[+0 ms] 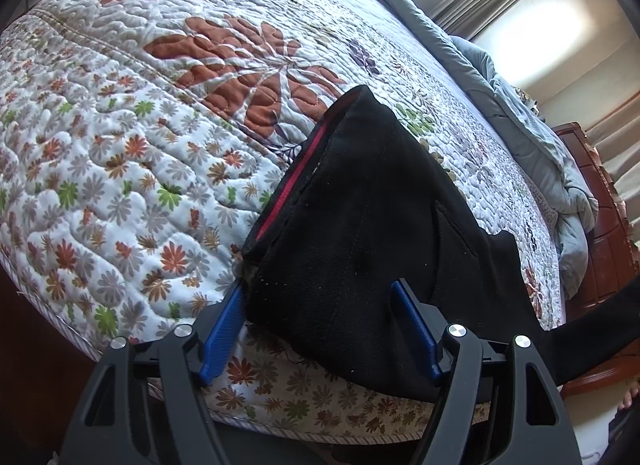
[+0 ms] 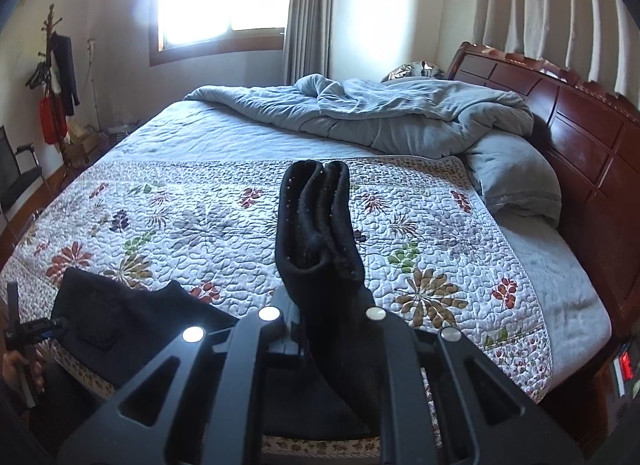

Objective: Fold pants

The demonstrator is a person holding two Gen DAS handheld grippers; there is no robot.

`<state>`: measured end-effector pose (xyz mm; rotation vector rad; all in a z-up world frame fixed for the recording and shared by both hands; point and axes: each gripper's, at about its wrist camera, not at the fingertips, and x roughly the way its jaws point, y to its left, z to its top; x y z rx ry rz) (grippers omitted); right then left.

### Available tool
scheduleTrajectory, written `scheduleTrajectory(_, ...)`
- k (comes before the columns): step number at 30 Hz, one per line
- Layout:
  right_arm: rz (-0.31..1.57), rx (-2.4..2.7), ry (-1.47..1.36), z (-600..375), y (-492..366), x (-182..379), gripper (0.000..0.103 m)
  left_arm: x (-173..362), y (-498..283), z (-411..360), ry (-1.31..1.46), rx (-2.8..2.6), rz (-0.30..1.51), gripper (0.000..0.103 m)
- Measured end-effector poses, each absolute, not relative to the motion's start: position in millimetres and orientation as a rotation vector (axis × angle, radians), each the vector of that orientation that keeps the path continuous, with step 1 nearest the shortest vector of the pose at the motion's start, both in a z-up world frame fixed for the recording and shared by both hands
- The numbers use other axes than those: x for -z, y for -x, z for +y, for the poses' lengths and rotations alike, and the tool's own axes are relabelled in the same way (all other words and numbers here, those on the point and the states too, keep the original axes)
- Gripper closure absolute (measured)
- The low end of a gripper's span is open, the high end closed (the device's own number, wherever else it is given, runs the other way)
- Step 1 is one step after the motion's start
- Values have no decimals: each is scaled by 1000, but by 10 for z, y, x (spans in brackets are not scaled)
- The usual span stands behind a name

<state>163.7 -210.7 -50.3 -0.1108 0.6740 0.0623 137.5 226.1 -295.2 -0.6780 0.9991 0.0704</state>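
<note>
The black pants [image 1: 360, 233] lie at the near edge of the bed [image 1: 120, 169]. The left gripper [image 1: 320, 305] straddles the waistband with jaws wide, not pinching. The right gripper [image 2: 332, 305] is clamped on the bunched leg ends, apparently carrying them over; next they need laying on the waistband.

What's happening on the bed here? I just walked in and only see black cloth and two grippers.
A person is folding black pants on the floral quilt with a handheld gripper in each hand. The right gripper is shut on a bunched end of the pants, lifted off the quilt. The left gripper stands wide at the waistband end near the bed's edge, cloth between its blue fingers; whether they press it is unclear.
</note>
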Motion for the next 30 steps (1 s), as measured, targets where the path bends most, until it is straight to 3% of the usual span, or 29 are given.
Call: scheduleTrajectory(30, 748, -121, 406, -1065, -1793, 1188, 93, 2933, -1305, 2315, 701, -51, 989, 30)
